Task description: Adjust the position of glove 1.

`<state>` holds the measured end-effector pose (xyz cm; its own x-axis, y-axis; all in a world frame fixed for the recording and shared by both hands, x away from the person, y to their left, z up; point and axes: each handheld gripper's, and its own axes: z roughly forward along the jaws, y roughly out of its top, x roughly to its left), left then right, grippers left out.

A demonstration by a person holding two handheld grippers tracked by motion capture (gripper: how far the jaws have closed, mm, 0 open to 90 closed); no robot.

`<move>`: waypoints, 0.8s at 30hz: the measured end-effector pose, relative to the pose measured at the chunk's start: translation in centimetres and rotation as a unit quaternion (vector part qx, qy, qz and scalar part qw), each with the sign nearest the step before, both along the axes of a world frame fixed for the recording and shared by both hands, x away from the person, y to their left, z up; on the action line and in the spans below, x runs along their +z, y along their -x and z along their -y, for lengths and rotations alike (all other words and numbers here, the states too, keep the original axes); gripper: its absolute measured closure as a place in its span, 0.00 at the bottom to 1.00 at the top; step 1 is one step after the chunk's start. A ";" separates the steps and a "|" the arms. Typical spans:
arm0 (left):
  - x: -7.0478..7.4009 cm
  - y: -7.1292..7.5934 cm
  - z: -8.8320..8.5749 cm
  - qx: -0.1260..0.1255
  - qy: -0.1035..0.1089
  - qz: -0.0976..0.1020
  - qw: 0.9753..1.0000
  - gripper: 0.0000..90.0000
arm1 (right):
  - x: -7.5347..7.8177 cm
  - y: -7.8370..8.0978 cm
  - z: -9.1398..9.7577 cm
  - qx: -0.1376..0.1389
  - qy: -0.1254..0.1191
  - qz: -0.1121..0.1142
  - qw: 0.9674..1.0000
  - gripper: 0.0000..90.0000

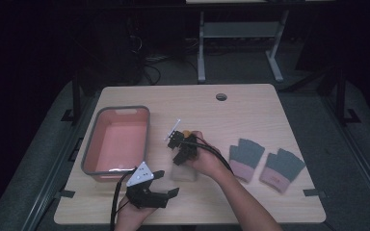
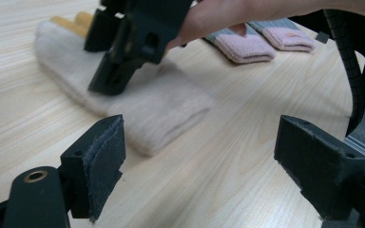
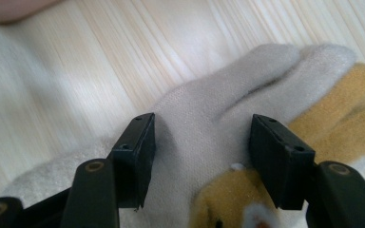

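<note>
Table (image 1: 250, 103): light wood, I see it under everything.
Bin (image 1: 89, 159): pink, grey rim, far left.
Grey gloves (image 1: 265, 163): pair, well right of my R hand.
Cream glove (image 3: 195, 137): flat mid-table, orange tips.
R gripper (image 3: 202, 156): jaws apart, straddling glove, tips down on it.
L gripper (image 2: 199, 161): jaws wide, nothing between, near glove cuff.
</note>
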<state>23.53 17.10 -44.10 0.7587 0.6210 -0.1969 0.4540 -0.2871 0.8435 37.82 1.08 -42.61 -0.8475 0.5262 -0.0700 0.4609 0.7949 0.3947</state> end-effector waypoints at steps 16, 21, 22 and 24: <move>-0.1 -0.2 1.2 0.007 0.019 -0.052 0.998 0.20 | 1.0 1.2 4.6 -0.039 -0.050 -0.013 0.998 0.40; 0.1 -0.9 2.1 0.025 0.002 -0.056 0.998 0.20 | 2.3 2.2 7.4 -0.074 -0.107 -0.020 0.991 0.39; 0.2 -1.1 2.2 0.024 -0.001 -0.057 0.998 0.20 | 2.4 2.2 8.0 -0.077 -0.116 -0.021 0.990 0.39; 0.2 -1.3 2.3 0.027 -0.002 -0.058 0.998 0.20 | 2.6 2.5 9.2 -0.096 -0.136 -0.023 0.986 0.39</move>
